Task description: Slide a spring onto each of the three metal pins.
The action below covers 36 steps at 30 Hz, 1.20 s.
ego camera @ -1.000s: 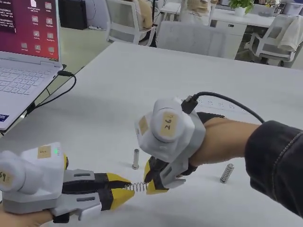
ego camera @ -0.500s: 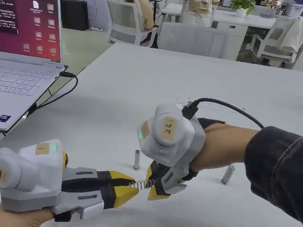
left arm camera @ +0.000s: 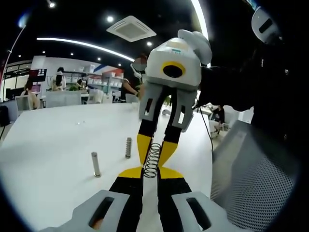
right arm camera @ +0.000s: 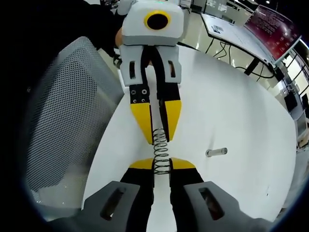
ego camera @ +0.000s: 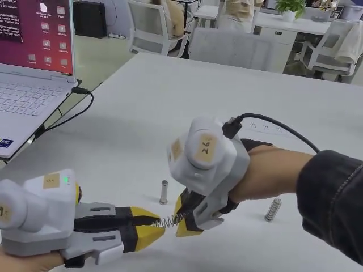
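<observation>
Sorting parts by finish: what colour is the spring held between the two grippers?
The spring is silvery bare metal, clearest in the right gripper view.

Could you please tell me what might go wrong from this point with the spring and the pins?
1. The spring is gripped at both ends, by the left gripper and the right gripper. Pulling them apart could deform it, or it may flick away when one end is released.
2. The bare pin stands upright just behind the grippers, so a careless sweep could topple it.
</observation>
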Available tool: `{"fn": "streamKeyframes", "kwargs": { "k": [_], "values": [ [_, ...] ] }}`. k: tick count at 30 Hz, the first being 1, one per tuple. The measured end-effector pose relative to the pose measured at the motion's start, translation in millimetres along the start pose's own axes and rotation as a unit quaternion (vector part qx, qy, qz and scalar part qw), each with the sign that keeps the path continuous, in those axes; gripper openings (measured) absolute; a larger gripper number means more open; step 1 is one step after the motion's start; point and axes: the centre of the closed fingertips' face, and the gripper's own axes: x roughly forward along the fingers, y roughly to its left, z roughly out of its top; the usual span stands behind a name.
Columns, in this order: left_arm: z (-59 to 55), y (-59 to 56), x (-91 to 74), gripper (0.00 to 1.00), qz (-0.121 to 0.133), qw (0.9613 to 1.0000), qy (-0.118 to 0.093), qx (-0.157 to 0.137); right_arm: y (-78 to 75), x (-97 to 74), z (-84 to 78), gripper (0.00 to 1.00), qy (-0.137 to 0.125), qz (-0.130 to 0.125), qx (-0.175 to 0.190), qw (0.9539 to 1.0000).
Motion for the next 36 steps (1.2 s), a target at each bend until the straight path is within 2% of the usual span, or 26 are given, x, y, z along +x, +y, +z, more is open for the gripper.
{"fn": "streamKeyframes", "kwargs": {
  "k": [15, 36],
  "values": [
    [-5.2, 0.2, 4.6, 0.02, 0.0, 0.9999, 0.011, 0.014, 2.9, -7.4, 19.2, 0.08, -0.029, 0.009, 0.019, 0.9994],
    [-8.7, 3.8, 10.6, 0.03, 0.001, 0.9998, 0.008, 0.015, 2.5, -7.1, 25.2, 0.08, -0.018, 0.009, 0.025, 0.9995]
  ]
}}
